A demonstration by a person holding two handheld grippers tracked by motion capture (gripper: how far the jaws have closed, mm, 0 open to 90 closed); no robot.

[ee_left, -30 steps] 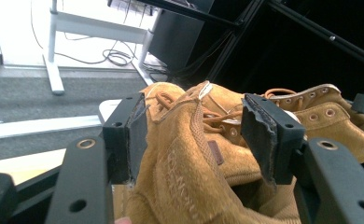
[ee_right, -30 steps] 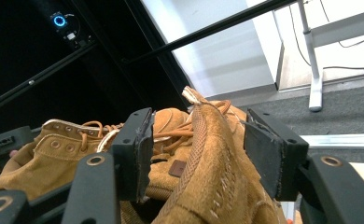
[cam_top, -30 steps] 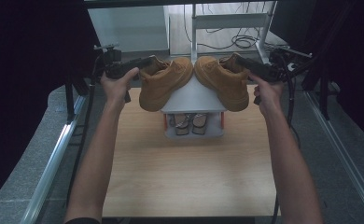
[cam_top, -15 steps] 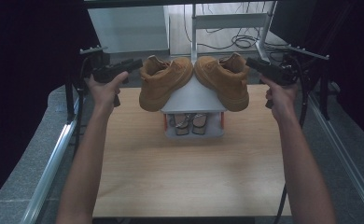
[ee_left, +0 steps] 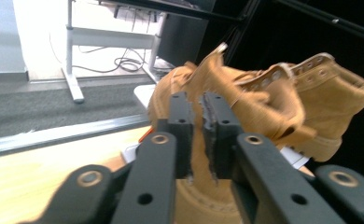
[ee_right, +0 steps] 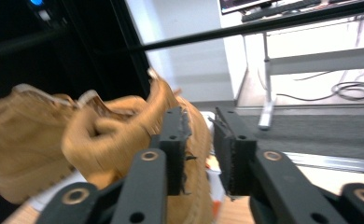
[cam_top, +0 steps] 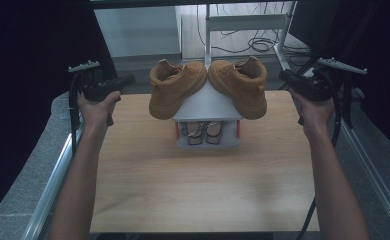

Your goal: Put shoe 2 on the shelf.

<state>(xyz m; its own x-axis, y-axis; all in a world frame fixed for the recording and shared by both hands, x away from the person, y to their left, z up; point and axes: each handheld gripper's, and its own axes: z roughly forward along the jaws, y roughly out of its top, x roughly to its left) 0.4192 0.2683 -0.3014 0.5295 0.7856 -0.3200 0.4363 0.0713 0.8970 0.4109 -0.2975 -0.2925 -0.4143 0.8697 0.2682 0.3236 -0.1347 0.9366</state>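
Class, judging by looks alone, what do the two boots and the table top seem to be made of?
Left boot and right boot: probably suede or nubuck, with a matt tan nap and no shine. Table top: wood or wood-look laminate, with pale grain lines and a smooth face.

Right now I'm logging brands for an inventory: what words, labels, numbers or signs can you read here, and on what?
None can be read.
Left boot and right boot: no legible brand or label.
Grey stand: no print visible.
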